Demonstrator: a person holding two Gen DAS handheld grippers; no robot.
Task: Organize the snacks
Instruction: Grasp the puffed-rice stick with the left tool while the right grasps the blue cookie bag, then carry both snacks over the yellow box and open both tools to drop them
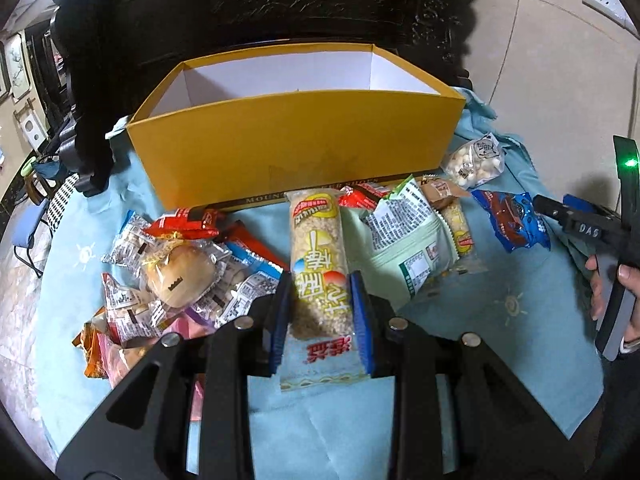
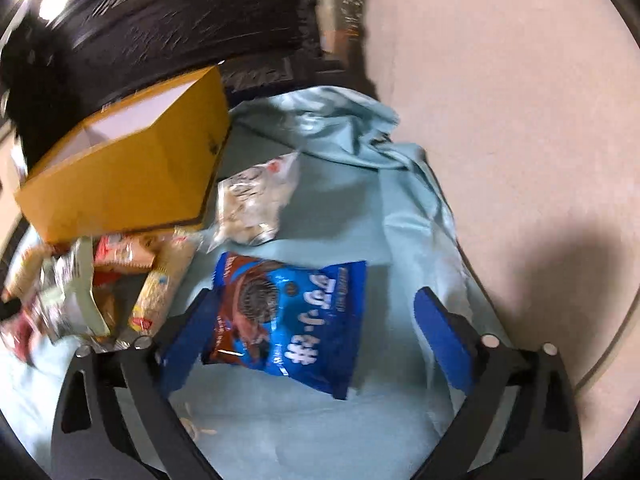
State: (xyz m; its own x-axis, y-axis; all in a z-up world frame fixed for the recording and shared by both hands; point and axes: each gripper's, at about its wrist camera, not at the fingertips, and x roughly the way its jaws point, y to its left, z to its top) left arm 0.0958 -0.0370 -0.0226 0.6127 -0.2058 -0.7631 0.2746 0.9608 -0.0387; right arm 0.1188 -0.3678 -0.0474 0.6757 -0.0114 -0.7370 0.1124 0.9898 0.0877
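My left gripper [image 1: 322, 292] is shut on a long rice-crisp bar [image 1: 318, 248] in a clear and yellow wrapper, in front of an open yellow box [image 1: 296, 140] with a white inside. A pile of wrapped snacks [image 1: 172, 276] lies to its left. A pale green packet [image 1: 404, 240] lies to its right. My right gripper [image 2: 316, 300] is open, with its blue pads either side of a blue cookie packet [image 2: 288, 312] on the light blue cloth. It shows at the right of the left wrist view [image 1: 560, 210], beside the blue packet [image 1: 512, 220].
A clear bag of small white puffs [image 2: 252, 200] lies by the box's right corner [image 1: 474, 160]. Dark carved wooden furniture [image 1: 280, 4] stands behind the box. The cloth [image 2: 400, 184] hangs over the table's right edge, with tiled floor [image 2: 500, 120] beyond.
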